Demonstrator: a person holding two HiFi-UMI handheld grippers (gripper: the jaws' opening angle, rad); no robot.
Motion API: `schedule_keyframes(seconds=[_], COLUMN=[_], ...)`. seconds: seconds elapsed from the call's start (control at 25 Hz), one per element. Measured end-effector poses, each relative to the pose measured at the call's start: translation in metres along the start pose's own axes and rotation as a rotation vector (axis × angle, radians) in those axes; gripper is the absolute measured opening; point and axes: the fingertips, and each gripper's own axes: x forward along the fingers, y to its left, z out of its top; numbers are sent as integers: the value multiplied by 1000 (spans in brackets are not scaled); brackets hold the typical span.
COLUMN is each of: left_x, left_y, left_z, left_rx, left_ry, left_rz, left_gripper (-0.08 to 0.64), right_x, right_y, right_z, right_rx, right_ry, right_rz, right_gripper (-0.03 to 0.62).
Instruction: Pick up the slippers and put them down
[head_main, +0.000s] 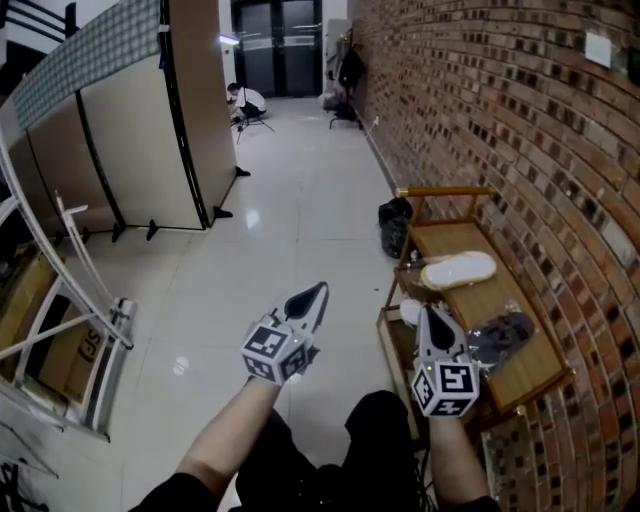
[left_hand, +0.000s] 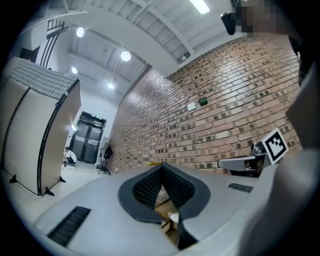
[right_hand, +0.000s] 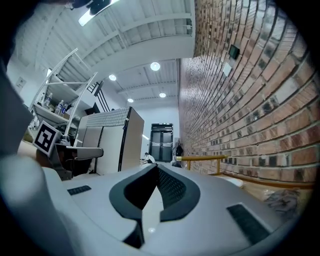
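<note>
1. Both grippers are up in front of me over the floor (head_main: 300, 220), with nothing in either one.
2. The left gripper (head_main: 318, 292) has its jaws shut. In the left gripper view (left_hand: 162, 166) the dark ribbed pads meet at the tip and there's nothing pinched between them. It's out over open floor, well apart from the rack.
3. The right gripper (head_main: 430, 312) looks the same. In the right gripper view (right_hand: 156, 167) the pads come together at the tip, so it's closed and empty. In the head view it sits at the near end of the wooden rack (head_main: 455, 238), pointing along it.
4. The slippers are both on the top shelf of that rack, which runs along the brick wall (head_main: 500, 120). The white slipper (head_main: 458, 270) is further from me, lying across the shelf. The dark slipper (head_main: 500, 337) is nearer, just to the right of the right gripper. They're lying apart from each other, and neither gripper is touching them.
5. There's something pale on the lower level next to the right gripper's tip, but I can't tell what it is.
6. Other stuff: a black bag (head_main: 394, 225) is on the floor at the far end of the rack. Folding divider panels (head_main: 140, 150) stand on the left. A person (head_main: 247, 100) is crouched way down the hall near the dark doors (head_main: 280, 45).
</note>
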Motion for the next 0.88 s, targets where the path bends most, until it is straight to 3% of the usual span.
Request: schedule_keyframes(seconds=[0.16, 0.32, 0.4, 0.52, 0.64, 0.84, 0.88], left_x=[26, 55, 72, 102, 124, 149, 154], left_y=[-24, -47, -57, -66, -71, -67, -67], left_z=[-9, -18, -32, -59, -65, -97, -104], left_rx=[-26, -125, -233, -464, -640, -924, -970], left_ry=[20, 40, 97, 196, 218, 255, 264], left_rz=[-58, -135, -165, -213, -236, -205, -209], left_gripper=[2, 2, 2, 2, 2, 3, 34], right_x=[-23, -37, -41, -43, -38, -28, -25], right_y=[-13, -27, -33, -39, -41, -36, -35], right_z=[1, 1, 2, 3, 4, -3, -5], right_rx=[3, 2, 7, 24, 40, 47, 45], right_ry=[-1, 0, -6, -10, -12, -5, -5], right_rz=[-29, -58, -61, -65, -61, -21, -9], right_gripper=[11, 11, 11, 11, 11, 11, 11])
